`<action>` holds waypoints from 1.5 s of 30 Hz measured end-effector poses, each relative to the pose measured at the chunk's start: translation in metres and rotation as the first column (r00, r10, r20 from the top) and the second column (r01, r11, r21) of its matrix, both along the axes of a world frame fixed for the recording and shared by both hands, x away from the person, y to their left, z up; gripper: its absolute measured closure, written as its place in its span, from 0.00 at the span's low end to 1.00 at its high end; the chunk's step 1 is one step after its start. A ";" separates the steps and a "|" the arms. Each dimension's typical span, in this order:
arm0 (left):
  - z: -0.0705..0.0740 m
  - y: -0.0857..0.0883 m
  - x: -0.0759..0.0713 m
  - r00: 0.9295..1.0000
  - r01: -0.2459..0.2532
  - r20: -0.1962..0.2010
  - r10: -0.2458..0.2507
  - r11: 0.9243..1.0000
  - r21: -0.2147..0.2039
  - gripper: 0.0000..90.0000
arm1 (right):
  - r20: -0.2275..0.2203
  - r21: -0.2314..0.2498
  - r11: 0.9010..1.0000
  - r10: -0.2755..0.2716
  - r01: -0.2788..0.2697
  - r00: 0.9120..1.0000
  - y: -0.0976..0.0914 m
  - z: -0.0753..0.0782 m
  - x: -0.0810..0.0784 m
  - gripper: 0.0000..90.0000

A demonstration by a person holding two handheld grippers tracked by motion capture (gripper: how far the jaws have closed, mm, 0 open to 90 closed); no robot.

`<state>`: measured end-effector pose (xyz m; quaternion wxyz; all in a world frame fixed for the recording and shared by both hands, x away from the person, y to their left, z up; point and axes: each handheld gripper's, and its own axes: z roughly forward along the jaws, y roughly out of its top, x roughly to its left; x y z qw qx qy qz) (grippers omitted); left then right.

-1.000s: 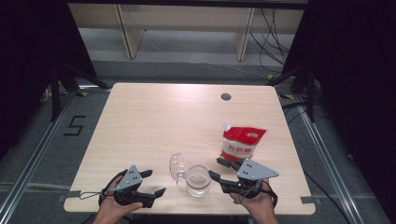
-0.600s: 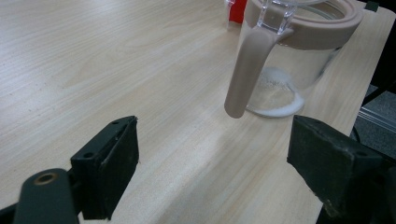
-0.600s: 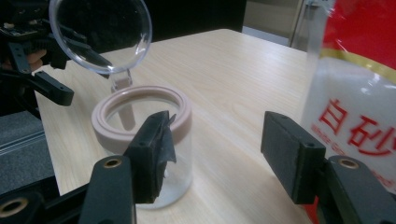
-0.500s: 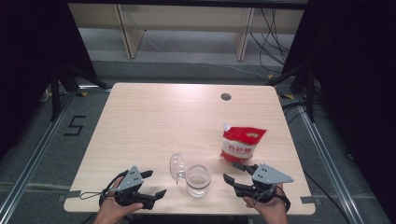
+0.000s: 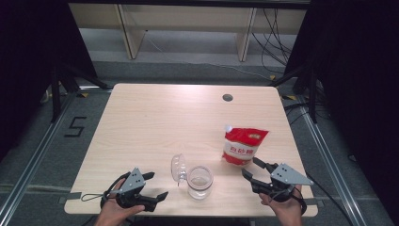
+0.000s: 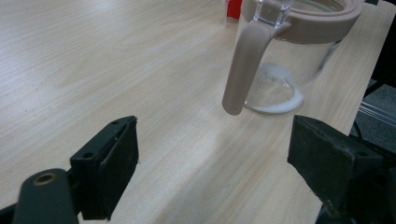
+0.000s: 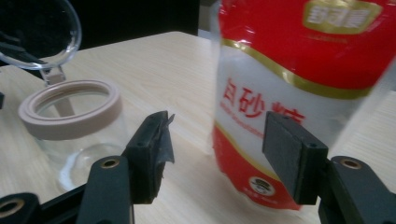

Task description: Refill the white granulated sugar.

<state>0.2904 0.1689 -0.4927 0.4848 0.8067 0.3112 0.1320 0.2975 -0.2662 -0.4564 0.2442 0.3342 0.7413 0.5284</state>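
Note:
A clear glass jar [image 5: 200, 181] with a beige rim stands near the table's front edge, its hinged clear lid [image 5: 178, 167] swung open to the left. A red and white pouch [image 5: 243, 146] with a spout lies right of it. My left gripper [image 5: 156, 185] rests left of the jar, open and empty; in the left gripper view [image 6: 219, 163] the jar [image 6: 289, 70] and its beige clasp [image 6: 243, 65] lie just ahead. My right gripper [image 5: 251, 168] sits below the pouch. Its jaws have just been opening, with nothing between them [image 7: 219, 149]. The pouch [image 7: 299, 70] lies just beyond them.
The wooden table [image 5: 155, 122] has a round cable hole [image 5: 227, 97] at the back. Metal floor rails [image 5: 33, 155] run along both sides. Shelving legs [image 5: 127, 33] stand behind the table.
My right gripper has moved to the right, away from the jar and toward the pouch's lower end, with its jaws spreading wider. The left gripper, jar and pouch have stayed put.

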 end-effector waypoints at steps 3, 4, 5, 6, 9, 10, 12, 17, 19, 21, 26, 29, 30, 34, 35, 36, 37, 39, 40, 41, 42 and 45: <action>0.000 0.001 -0.001 1.000 0.004 -0.006 -0.004 1.000 0.012 0.18 | -0.005 0.000 1.000 -0.029 0.029 1.000 -0.006 -0.002 0.004 0.42; 0.000 0.001 -0.001 1.000 -0.001 0.001 0.001 1.000 0.009 0.18 | -0.004 -0.014 0.999 -0.035 0.035 0.999 -0.010 -0.003 0.006 0.42; 0.000 0.001 -0.001 1.000 0.000 -0.002 0.000 1.000 0.003 0.18 | -0.025 -0.006 0.999 -0.047 0.046 0.999 -0.011 -0.004 0.006 0.41; 0.000 0.001 -0.001 1.000 -0.001 -0.001 0.001 1.000 0.003 0.18 | -0.018 -0.027 0.999 -0.044 0.043 0.999 -0.014 -0.006 0.010 0.39; 0.000 0.002 0.000 1.000 0.014 0.010 -0.014 1.000 0.021 0.18 | -0.050 -0.029 0.998 -0.059 0.058 0.997 -0.020 -0.009 0.016 0.35; -0.001 0.001 -0.001 1.000 0.012 0.008 -0.012 1.000 0.016 0.18 | -0.064 -0.020 0.997 -0.078 0.077 0.995 -0.020 -0.009 0.016 0.34; -0.001 0.000 -0.002 1.000 0.001 -0.005 -0.001 1.000 0.005 0.18 | -0.069 -0.021 0.996 -0.092 0.091 0.993 -0.023 -0.009 0.021 0.31; -0.002 -0.001 -0.002 1.000 -0.010 0.000 0.010 1.000 0.001 0.18 | -0.046 -0.017 0.996 -0.087 0.087 0.995 -0.028 -0.011 0.036 0.24; -0.002 0.000 -0.001 1.000 0.000 -0.001 0.000 1.000 0.006 0.18 | -0.041 -0.022 0.998 -0.065 0.064 0.997 -0.029 -0.014 0.045 0.24; -0.002 0.000 -0.001 1.000 0.003 0.002 -0.003 1.000 0.011 0.18 | -0.040 -0.027 0.998 -0.052 0.050 0.998 -0.029 -0.016 0.050 0.25; -0.002 0.000 -0.001 1.000 0.000 -0.001 0.000 1.000 0.014 0.18 | -0.047 -0.028 0.999 -0.031 0.030 0.998 -0.026 -0.018 0.061 0.28; -0.002 0.000 -0.001 1.000 0.001 -0.001 -0.001 1.000 0.016 0.18 | -0.018 -0.017 1.000 -0.012 0.011 1.000 -0.025 -0.019 0.069 0.28; -0.002 0.001 -0.001 1.000 0.000 -0.001 0.000 1.000 0.016 0.18 | -0.018 -0.007 1.000 -0.003 0.003 1.000 -0.025 -0.020 0.070 0.28; -0.002 0.000 -0.001 1.000 -0.001 -0.001 0.001 1.000 0.013 0.18 | 0.023 0.014 1.000 0.018 -0.018 1.000 -0.025 -0.021 0.077 0.30; -0.002 0.000 -0.002 1.000 0.000 0.000 0.000 1.000 0.015 0.18 | 0.005 0.021 0.999 0.033 -0.033 0.999 -0.024 -0.022 0.077 0.31; -0.002 0.000 -0.002 1.000 0.001 0.000 -0.001 1.000 0.017 0.18 | 0.008 0.022 0.999 0.040 -0.041 0.999 -0.024 -0.022 0.079 0.32; -0.002 0.000 -0.002 1.000 0.003 0.004 -0.003 1.000 0.020 0.18 | 0.002 0.036 0.997 0.066 -0.066 0.998 -0.022 -0.023 0.081 0.32; -0.002 0.000 -0.001 1.000 0.003 0.004 -0.003 1.000 0.029 0.18 | -0.015 0.039 0.997 0.061 -0.060 0.998 -0.019 -0.024 0.081 0.35; -0.002 0.000 -0.001 1.000 0.004 0.003 -0.004 1.000 0.029 0.18 | -0.022 0.042 0.996 0.076 -0.075 0.997 -0.019 -0.024 0.081 0.35; -0.002 0.000 -0.001 1.000 0.007 0.003 -0.007 0.999 0.034 0.18 | 0.012 0.036 0.996 0.077 -0.077 0.997 -0.018 -0.025 0.083 0.35; -0.002 0.000 -0.002 1.000 0.008 -0.001 -0.008 1.000 0.022 0.18 | 0.008 0.037 0.996 0.084 -0.085 0.996 -0.019 -0.025 0.083 0.35; -0.002 -0.002 -0.002 1.000 0.020 0.004 -0.020 0.999 0.031 0.18 | -0.006 0.041 0.997 0.068 -0.068 0.998 -0.019 -0.024 0.082 0.37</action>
